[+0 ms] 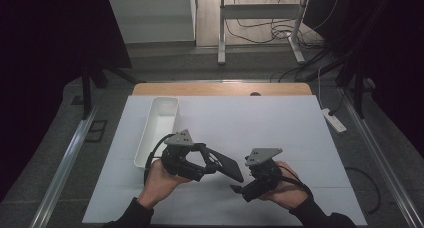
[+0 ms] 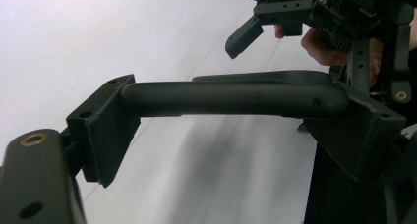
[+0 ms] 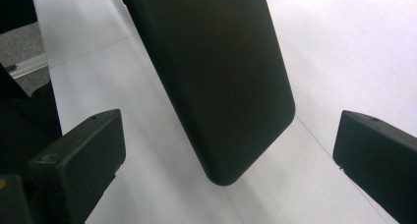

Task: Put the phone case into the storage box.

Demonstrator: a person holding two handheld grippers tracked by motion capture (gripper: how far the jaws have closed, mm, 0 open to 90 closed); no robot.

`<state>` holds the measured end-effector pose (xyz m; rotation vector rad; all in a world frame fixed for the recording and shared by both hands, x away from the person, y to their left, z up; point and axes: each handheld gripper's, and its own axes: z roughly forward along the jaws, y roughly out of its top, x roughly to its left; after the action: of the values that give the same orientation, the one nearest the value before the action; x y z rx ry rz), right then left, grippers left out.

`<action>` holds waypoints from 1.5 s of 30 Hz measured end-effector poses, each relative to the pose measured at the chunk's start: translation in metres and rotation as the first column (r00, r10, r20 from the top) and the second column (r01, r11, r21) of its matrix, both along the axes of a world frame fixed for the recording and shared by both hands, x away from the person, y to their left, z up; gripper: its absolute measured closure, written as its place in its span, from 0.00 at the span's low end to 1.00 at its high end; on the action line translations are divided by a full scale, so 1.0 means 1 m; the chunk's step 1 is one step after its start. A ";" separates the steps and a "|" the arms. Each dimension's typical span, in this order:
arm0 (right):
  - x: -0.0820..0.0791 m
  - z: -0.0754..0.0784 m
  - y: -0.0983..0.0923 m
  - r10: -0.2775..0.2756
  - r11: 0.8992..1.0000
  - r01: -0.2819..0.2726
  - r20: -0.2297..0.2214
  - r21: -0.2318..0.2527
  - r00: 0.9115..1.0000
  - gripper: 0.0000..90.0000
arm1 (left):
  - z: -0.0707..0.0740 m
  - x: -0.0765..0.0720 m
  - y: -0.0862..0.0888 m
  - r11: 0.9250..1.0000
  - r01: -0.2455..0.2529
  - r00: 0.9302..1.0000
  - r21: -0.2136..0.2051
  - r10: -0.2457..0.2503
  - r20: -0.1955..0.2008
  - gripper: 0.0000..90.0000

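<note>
One black phone [image 1: 226,162] is held up over the table. Two grippers are there, left [image 1: 212,160] and right [image 1: 236,189], one in each of the person's two hands. One white tray [image 1: 156,130] lies on the one white mat [image 1: 280,128]. One power strip [image 1: 334,120] lies on the floor.

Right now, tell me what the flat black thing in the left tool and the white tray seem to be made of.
The flat black thing looks like matte plastic or rubbery silicone, perhaps a phone case: even dull black, rounded corners, no glare. It could be either.
The white tray looks like smooth moulded plastic: uniform white, thin walls, rounded rim, faint sheen.
</note>
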<state>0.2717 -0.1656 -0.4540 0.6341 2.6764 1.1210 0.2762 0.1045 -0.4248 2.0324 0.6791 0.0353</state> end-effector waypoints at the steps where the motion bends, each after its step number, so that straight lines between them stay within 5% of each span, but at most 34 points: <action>1: 0.000 -0.001 0.001 0.000 1.000 0.000 0.006 -0.007 1.000 0.00 | 0.000 0.000 0.000 1.000 -0.003 1.000 -0.001 0.003 -0.004 0.17; 20: -0.003 -0.006 0.015 -0.040 0.996 0.048 0.110 -0.076 0.993 0.34 | 0.003 0.001 -0.009 0.999 -0.009 0.999 -0.032 0.008 -0.039 0.17; 23: -0.006 -0.008 0.017 -0.046 0.993 0.062 0.153 -0.104 0.987 0.42 | 0.004 0.001 -0.010 0.999 -0.015 0.999 -0.038 0.013 -0.046 0.17; 39: -0.008 -0.008 0.018 -0.045 0.988 0.075 0.214 -0.132 0.976 0.66 | 0.009 0.005 -0.013 0.998 -0.036 0.998 -0.041 0.034 -0.051 0.16; 45: -0.011 -0.007 0.019 -0.039 0.989 0.075 0.266 -0.129 0.963 0.80 | 0.012 0.008 -0.012 0.996 -0.067 0.996 -0.054 0.064 -0.057 0.15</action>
<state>0.2610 -0.1467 -0.4611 0.4965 2.4655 0.9231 0.2837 0.0929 -0.4126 1.9635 0.7728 -0.0015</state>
